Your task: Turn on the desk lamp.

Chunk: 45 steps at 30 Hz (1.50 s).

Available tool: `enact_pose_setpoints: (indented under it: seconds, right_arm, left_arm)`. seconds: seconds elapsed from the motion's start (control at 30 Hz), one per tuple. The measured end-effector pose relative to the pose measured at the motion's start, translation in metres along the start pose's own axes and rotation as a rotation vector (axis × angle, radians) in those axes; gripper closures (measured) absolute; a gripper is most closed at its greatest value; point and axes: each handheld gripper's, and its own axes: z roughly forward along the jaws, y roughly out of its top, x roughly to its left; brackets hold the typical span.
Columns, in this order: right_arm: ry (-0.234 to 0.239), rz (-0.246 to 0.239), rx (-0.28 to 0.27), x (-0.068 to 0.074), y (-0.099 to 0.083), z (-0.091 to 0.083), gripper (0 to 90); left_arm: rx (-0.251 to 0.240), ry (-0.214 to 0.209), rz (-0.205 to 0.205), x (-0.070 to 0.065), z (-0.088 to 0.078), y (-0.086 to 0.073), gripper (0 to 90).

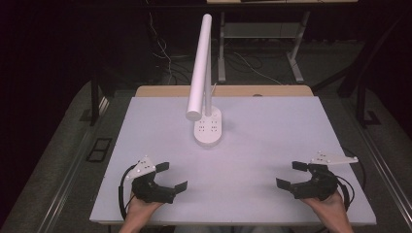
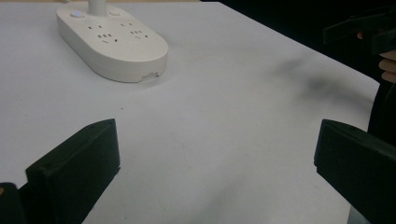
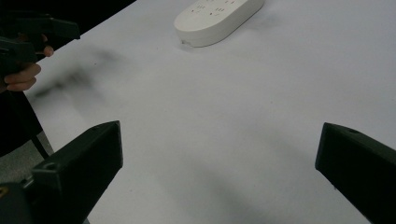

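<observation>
Dark room all round, cables trailing on the floor at the far side, and a pale worktop [image 1: 272,141] lit up in the middle. On it stands one thing: a white lamp [image 1: 200,73] on an oval base [image 1: 208,127] that carries sockets, sitting at the far centre, its tube head leaning toward the near left. From the left tongs' view the base [image 2: 112,44] lies far left; from the right tongs' view the base [image 3: 217,18] lies far and a little left of centre.

Left tongs [image 1: 170,175] sit near the near-left corner, jaws spread wide, nothing between them. Right tongs [image 1: 292,174] mirror them at the near right, jaws just as wide apart and empty. Both are well apart from the lamp, each pointing inward toward the middle of the worktop.

My read: nothing has been done to the lamp yet. It stands untouched, head up, base flat. The reach, the grip and whatever is to be done with the lamp all lie ahead.
</observation>
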Motion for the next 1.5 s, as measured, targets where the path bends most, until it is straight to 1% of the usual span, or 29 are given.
enact_pose_setpoints:
  seconds: [0.03, 0.1, 0.13, 0.2, 0.23, 0.3, 0.33, 0.37, 0.43, 0.47, 0.6, 0.67, 0.7, 0.73, 0.77, 0.8, 0.87, 0.97, 1.03, 1.23, 1.27, 1.33, 1.5]
  right_arm:
    - [0.0, -0.006, 0.002, 0.0, 0.001, 0.0, 0.5]
    - [0.005, -0.002, 0.01, 0.001, 0.003, 0.001, 0.6]
    - [0.014, -0.011, 0.015, 0.0, 0.004, 0.001, 0.5]
    - [0.014, -0.018, 0.022, 0.001, 0.006, 0.001, 0.5]
    - [0.018, -0.029, 0.033, 0.002, 0.009, 0.002, 0.5]
    - [0.021, -0.034, 0.036, 0.002, 0.01, 0.002, 0.5]
    - [0.019, -0.045, 0.045, 0.002, 0.014, 0.004, 0.5]
    - [0.021, -0.043, 0.05, 0.003, 0.015, 0.004, 0.5]
    - [0.026, -0.046, 0.052, 0.002, 0.019, 0.005, 0.5]
    - [0.026, -0.059, 0.049, 0.002, 0.021, 0.006, 0.5]
    - [0.03, -0.061, 0.052, 0.002, 0.027, 0.009, 0.5]
    - [0.03, -0.062, 0.056, 0.001, 0.033, 0.011, 0.5]
    - [0.029, -0.071, 0.058, -0.001, 0.034, 0.012, 0.5]
    - [0.029, -0.071, 0.058, -0.001, 0.034, 0.012, 0.5]
    - [0.027, -0.07, 0.066, -0.002, 0.039, 0.014, 0.5]
    - [0.027, -0.07, 0.066, -0.002, 0.039, 0.014, 0.5]
    - [0.03, -0.072, 0.07, -0.003, 0.045, 0.016, 0.5]
    - [0.031, -0.072, 0.074, -0.004, 0.048, 0.018, 0.6]
    - [0.031, -0.079, 0.085, -0.005, 0.054, 0.02, 0.6]
    - [0.037, -0.085, 0.091, -0.006, 0.064, 0.024, 0.6]
    - [0.037, -0.085, 0.091, -0.006, 0.064, 0.024, 0.6]
    - [0.036, -0.087, 0.102, -0.006, 0.07, 0.027, 0.6]
    - [0.034, -0.091, 0.106, -0.005, 0.079, 0.031, 0.6]
  left_arm:
    - [-0.002, -0.001, 0.0, 0.0, 0.0, 0.0, 0.0]
    - [-0.003, -0.002, -0.005, 0.0, -0.001, -0.001, 0.0]
    - [0.0, -0.003, -0.006, 0.001, -0.001, -0.001, 0.0]
    - [0.0, -0.003, -0.006, 0.001, 0.0, -0.001, 0.0]
    - [0.002, -0.003, -0.006, 0.001, 0.0, -0.001, 0.0]
    - [0.001, -0.002, -0.007, 0.001, 0.0, -0.001, 0.0]
    - [0.004, -0.002, -0.006, 0.001, 0.0, -0.001, 0.0]
    - [0.004, -0.002, -0.007, 0.001, 0.0, -0.001, 0.0]
    - [0.002, 0.0, -0.007, 0.001, 0.0, -0.001, 0.0]
    - [0.004, 0.0, -0.007, 0.001, 0.0, -0.001, 0.0]
    - [0.005, 0.0, -0.01, 0.001, 0.0, -0.001, 0.0]
    - [0.004, 0.0, -0.01, 0.001, 0.0, -0.001, 0.0]
    - [0.003, 0.0, -0.01, 0.001, -0.001, -0.001, 0.0]
    - [0.005, 0.001, -0.009, 0.001, -0.001, -0.001, 0.0]
    - [0.005, 0.0, -0.009, 0.001, -0.001, -0.001, 0.0]
    - [0.004, 0.001, -0.007, 0.001, -0.001, -0.001, 0.0]
    - [0.003, 0.0, -0.008, 0.001, -0.001, -0.001, 0.0]
    - [0.004, -0.001, -0.008, 0.001, -0.001, -0.001, 0.0]
    - [0.004, -0.001, -0.009, 0.001, -0.001, -0.001, 0.0]
    - [0.002, 0.003, -0.011, 0.001, -0.001, -0.001, 0.0]
    - [0.002, 0.003, -0.01, 0.001, -0.001, -0.001, 0.0]
    - [0.0, 0.004, -0.012, 0.001, -0.001, -0.001, 0.0]
    - [-0.001, 0.004, -0.011, 0.001, -0.001, -0.001, 0.0]
